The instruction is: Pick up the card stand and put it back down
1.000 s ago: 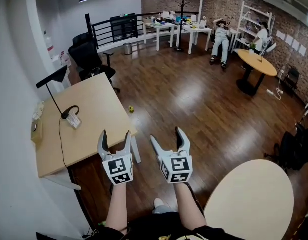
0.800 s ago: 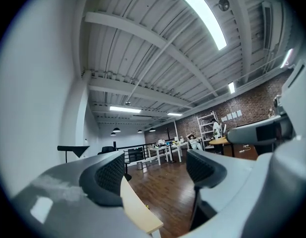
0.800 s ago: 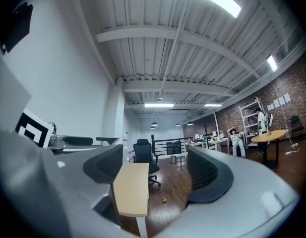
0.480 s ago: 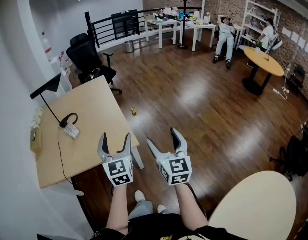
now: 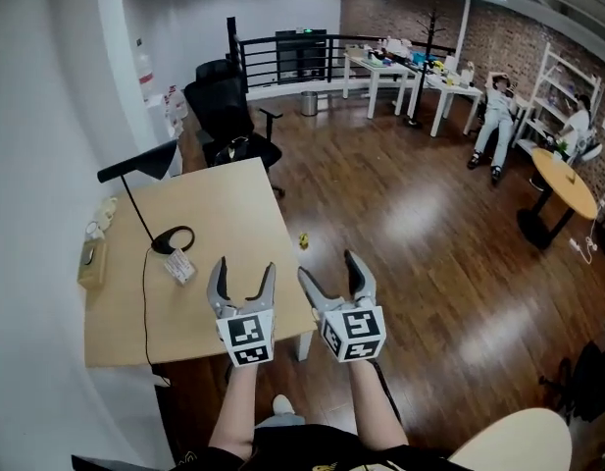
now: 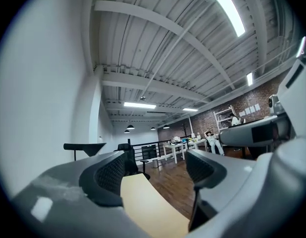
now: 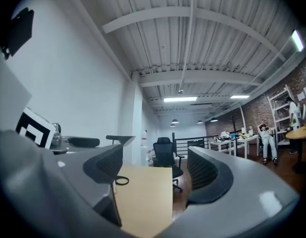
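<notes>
Two grippers hang side by side low in the head view, at the near right corner of a pale wooden desk (image 5: 233, 214). At the desk's left edge a tan, boxy item (image 5: 90, 263) is too small to identify. Right of it a black desk lamp (image 5: 137, 162) rises from a ring base, and its cable runs toward the bottom of the frame. The card stand (image 5: 180, 266) lies on the desktop just right of that ring. It is a small, pale, slanted piece with its detail hard to make out, and neither gripper view shows it clearly. The left gripper (image 5: 244, 267), right of the stand, has its jaws moderately spread with only desktop and floor between them; it grips nothing. The right gripper (image 5: 328, 266) is likewise parted and empty. At lower right a round cream table (image 5: 518, 444) is cut off by the frame edge. Compared with a second ago, the desk has slid rightward and nearer the grippers, far less of the round table shows, and the jaw spread looks unchanged.
</notes>
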A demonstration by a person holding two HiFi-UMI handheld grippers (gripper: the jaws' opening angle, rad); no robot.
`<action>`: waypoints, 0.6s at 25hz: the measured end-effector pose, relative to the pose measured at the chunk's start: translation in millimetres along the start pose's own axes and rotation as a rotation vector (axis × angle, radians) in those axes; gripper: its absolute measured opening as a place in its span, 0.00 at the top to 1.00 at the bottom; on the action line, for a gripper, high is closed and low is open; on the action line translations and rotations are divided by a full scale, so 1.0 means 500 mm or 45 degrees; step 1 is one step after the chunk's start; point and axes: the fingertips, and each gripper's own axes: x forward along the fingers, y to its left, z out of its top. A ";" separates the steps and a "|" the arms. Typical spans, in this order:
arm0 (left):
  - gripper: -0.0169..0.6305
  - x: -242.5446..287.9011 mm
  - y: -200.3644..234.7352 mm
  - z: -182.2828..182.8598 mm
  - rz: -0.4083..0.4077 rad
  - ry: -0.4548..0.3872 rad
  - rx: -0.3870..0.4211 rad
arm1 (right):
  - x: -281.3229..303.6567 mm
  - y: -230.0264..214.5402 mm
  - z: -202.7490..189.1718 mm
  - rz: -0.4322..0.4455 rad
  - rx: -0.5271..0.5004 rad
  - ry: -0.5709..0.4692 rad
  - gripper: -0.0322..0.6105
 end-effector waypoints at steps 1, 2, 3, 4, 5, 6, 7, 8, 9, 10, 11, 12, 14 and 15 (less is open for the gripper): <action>0.37 0.010 0.038 -0.004 0.027 -0.003 -0.002 | 0.040 0.022 -0.001 0.021 -0.020 0.003 0.32; 0.37 0.019 0.078 -0.011 0.059 -0.004 -0.005 | 0.079 0.045 -0.003 0.042 -0.042 0.008 0.32; 0.37 0.024 0.121 -0.020 0.094 -0.001 -0.009 | 0.114 0.069 -0.006 0.067 -0.058 0.012 0.32; 0.37 0.026 0.165 -0.032 0.134 0.006 -0.013 | 0.146 0.095 -0.011 0.098 -0.066 0.017 0.32; 0.37 0.025 0.210 -0.047 0.177 0.016 -0.023 | 0.174 0.122 -0.019 0.132 -0.068 0.024 0.33; 0.37 0.020 0.254 -0.064 0.225 0.028 -0.038 | 0.200 0.150 -0.029 0.170 -0.068 0.033 0.33; 0.37 0.015 0.296 -0.081 0.273 0.043 -0.056 | 0.225 0.177 -0.041 0.208 -0.070 0.046 0.33; 0.37 0.008 0.334 -0.098 0.316 0.061 -0.072 | 0.250 0.204 -0.053 0.248 -0.073 0.063 0.33; 0.37 0.000 0.365 -0.113 0.354 0.079 -0.080 | 0.272 0.229 -0.066 0.288 -0.073 0.082 0.33; 0.37 -0.010 0.392 -0.126 0.391 0.096 -0.083 | 0.293 0.254 -0.078 0.329 -0.071 0.100 0.33; 0.37 -0.021 0.417 -0.138 0.430 0.109 -0.086 | 0.313 0.277 -0.089 0.372 -0.065 0.115 0.33; 0.37 -0.031 0.442 -0.146 0.472 0.119 -0.088 | 0.333 0.299 -0.096 0.417 -0.058 0.126 0.33; 0.37 -0.046 0.489 -0.157 0.555 0.136 -0.084 | 0.376 0.339 -0.103 0.502 -0.047 0.130 0.35; 0.37 -0.053 0.512 -0.161 0.596 0.146 -0.078 | 0.397 0.356 -0.105 0.541 -0.044 0.128 0.36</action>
